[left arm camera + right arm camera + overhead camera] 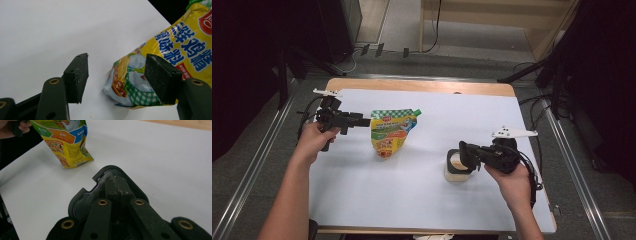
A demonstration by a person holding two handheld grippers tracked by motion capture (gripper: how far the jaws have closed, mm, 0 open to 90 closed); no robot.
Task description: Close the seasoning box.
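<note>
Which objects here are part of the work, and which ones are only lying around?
Part of the work:
- yellow seasoning pouch, between the open jaws of the left gripper
- small jar
- its dark lid, with the shut right gripper on it

Only lying around:
- white table mat
- cables on the floor beyond the table

The pouch (390, 132) is yellow with a green-and-white check band, blue lettering and a green cap; the container (457, 169) is cream under a black lid (110, 187).
</note>
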